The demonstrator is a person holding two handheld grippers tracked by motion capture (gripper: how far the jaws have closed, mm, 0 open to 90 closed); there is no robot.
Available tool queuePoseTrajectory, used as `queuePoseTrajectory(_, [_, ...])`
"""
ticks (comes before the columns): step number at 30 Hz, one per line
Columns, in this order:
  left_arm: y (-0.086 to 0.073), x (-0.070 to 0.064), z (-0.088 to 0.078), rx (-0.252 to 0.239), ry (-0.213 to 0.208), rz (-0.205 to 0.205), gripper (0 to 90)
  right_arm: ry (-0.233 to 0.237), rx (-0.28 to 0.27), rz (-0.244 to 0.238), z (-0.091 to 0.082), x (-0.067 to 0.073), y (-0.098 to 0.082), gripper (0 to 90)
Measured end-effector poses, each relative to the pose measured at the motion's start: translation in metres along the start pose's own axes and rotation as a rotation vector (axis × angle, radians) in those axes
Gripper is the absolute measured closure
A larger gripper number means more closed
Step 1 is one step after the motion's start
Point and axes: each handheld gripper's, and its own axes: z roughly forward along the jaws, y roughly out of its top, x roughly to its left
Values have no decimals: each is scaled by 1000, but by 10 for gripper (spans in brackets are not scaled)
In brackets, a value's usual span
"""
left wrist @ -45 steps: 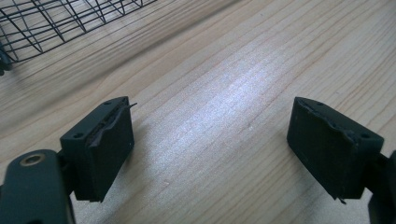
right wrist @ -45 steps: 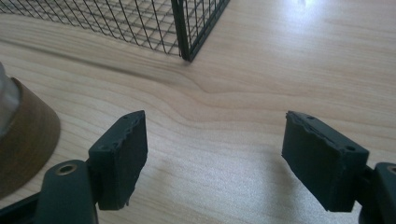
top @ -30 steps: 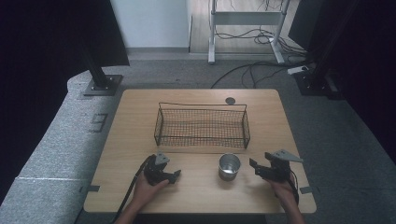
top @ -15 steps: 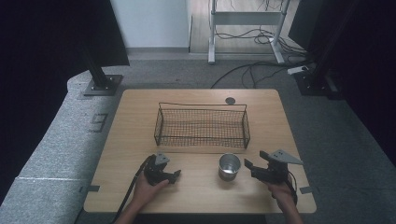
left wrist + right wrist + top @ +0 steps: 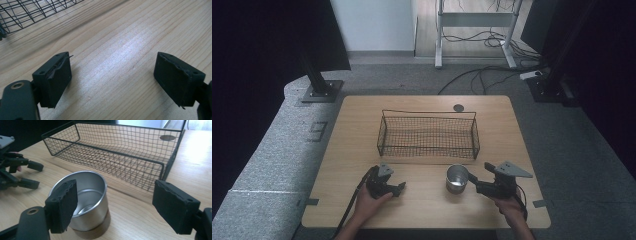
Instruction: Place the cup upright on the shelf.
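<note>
A shiny metal cup (image 5: 457,178) stands upright and empty on the wooden table (image 5: 357,130), just in front of a black wire basket (image 5: 427,135). My right gripper (image 5: 474,183) sits immediately right of the cup, pointing left at it, open. In the right gripper view the cup (image 5: 83,200) is low and left between the jaws, its left rim behind the left jaw, and my right gripper (image 5: 115,188) holds nothing. My left gripper (image 5: 400,188) rests on the table left of the cup, open. In its own view, my left gripper (image 5: 112,62) has bare wood between the jaws.
The empty basket (image 5: 117,152) lies close behind the cup. A small round grey disc (image 5: 458,107) sits in the tabletop beyond the basket. The left gripper (image 5: 20,173) shows at the left of the right gripper view. Grey floor and cables surround the table.
My right gripper has moved a little to the left, closer to the cup. The left gripper and the cup have stayed where they were.
</note>
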Motion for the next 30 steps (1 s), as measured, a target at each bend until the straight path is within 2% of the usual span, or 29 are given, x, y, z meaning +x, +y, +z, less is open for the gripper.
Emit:
queuePoseTrajectory(10, [0, 0, 0, 0, 0, 0, 145, 51, 24, -19, 11, 15, 0, 153])
queuePoseTrajectory(14, [0, 0, 0, 0, 0, 0, 145, 50, 21, -24, 15, 21, -2, 134])
queuePoseTrajectory(23, [0, 0, 0, 0, 0, 0, 145, 57, 60, -60, 25, 33, -6, 113])
queuePoseTrajectory(30, [0, 0, 0, 0, 0, 0, 145, 65, 72, -65, 29, 37, -8, 85])
